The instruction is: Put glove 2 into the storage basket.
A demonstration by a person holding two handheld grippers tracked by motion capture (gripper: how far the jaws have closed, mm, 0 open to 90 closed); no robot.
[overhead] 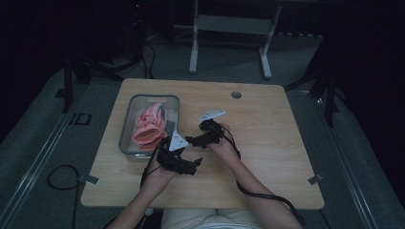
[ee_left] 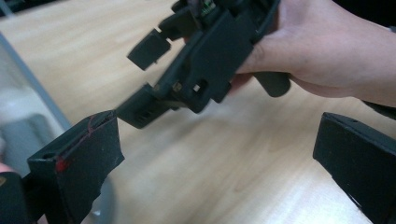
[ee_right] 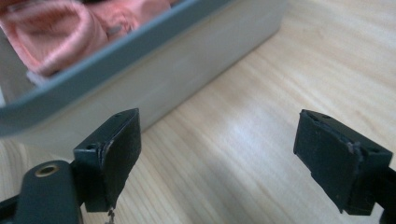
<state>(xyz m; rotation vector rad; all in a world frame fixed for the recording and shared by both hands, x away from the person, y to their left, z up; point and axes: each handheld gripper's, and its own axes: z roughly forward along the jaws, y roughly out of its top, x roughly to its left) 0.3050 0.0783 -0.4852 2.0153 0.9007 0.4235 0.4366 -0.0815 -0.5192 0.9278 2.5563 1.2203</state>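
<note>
Both the left gripper (overhead: pixel 191 164) and right gripper (overhead: pixel 191 140) hang open and empty beside the bin (overhead: pixel 125 143); reaching the pink cloth (overhead: pixel 149 128) calls for clearing that rim first.

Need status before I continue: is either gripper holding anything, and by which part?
Nothing is held. The left gripper and right gripper are both open over bare table; the pink cloth lies in the grey bin.

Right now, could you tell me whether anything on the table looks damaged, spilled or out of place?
Nothing is spilled or askew. The pink cloth lies bunched inside the grey bin. One small oddity: the pad on a finger of the left gripper looks worn, with a frayed edge and a red mark. Both it and the right gripper are open and hold nothing.
</note>
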